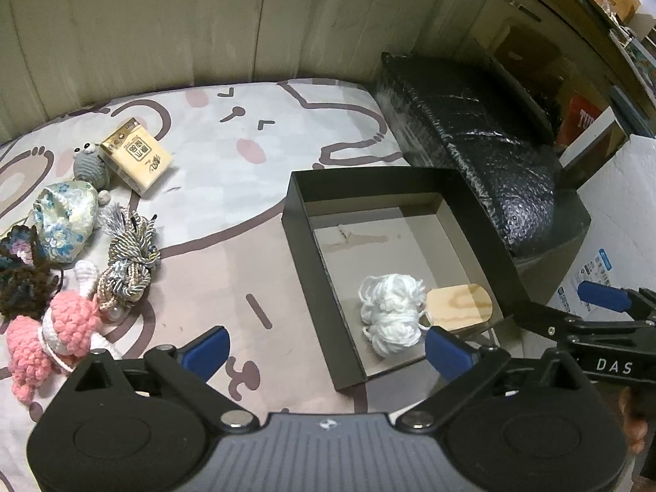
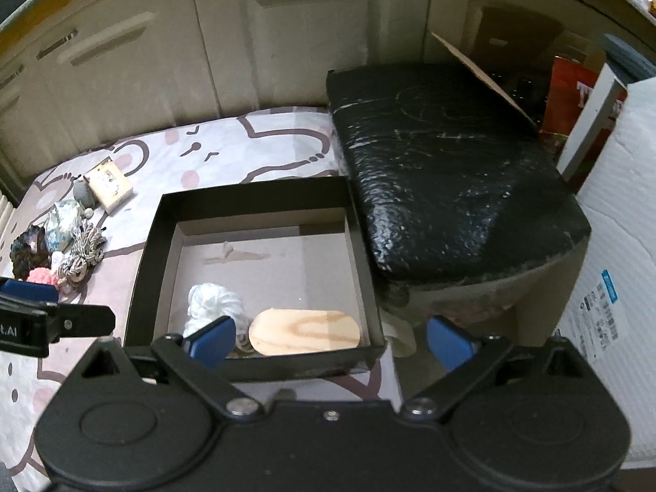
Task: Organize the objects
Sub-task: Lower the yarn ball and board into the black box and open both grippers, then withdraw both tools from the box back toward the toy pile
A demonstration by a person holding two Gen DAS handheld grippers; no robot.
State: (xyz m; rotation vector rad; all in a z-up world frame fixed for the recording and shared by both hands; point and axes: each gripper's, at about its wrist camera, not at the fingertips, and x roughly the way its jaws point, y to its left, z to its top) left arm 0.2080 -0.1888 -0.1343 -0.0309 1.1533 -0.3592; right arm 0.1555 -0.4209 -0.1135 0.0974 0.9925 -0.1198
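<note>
Box: a shallow black cardboard box (image 1: 324, 287) with a bare brown floor stands open on the printed sheet, its far side near the black cushion.
In the box: a loose bundle of white yarn (image 1: 391, 311) lies at the near corner, touching a flat oval wooden piece (image 1: 459, 305) with clear grain.
Still outside: well apart to the left, a pink crocheted toy (image 1: 57, 332), a knotted grey-and-gold cord (image 1: 131, 262), a floral brocade pouch (image 1: 65, 221), a grey knitted figure (image 1: 88, 164), a yellow tissue pack (image 1: 137, 156) and dark brown yarn (image 1: 24, 287) lie close together.
Left gripper: the left gripper (image 1: 328, 352) hovers over the box's near left wall, jaws spread wide, nothing between the blue pads.
Right gripper: the right gripper (image 2: 328, 340) hangs above the near wall by the wooden piece, jaws wide apart and empty.
Surroundings: a glossy, pebbled black cushion (image 2: 443, 172) lies right of the box; the cartoon-printed sheet (image 1: 229, 188) is soft and wrinkled; pale panelled cabinet doors (image 2: 287, 41) stand behind.
</note>
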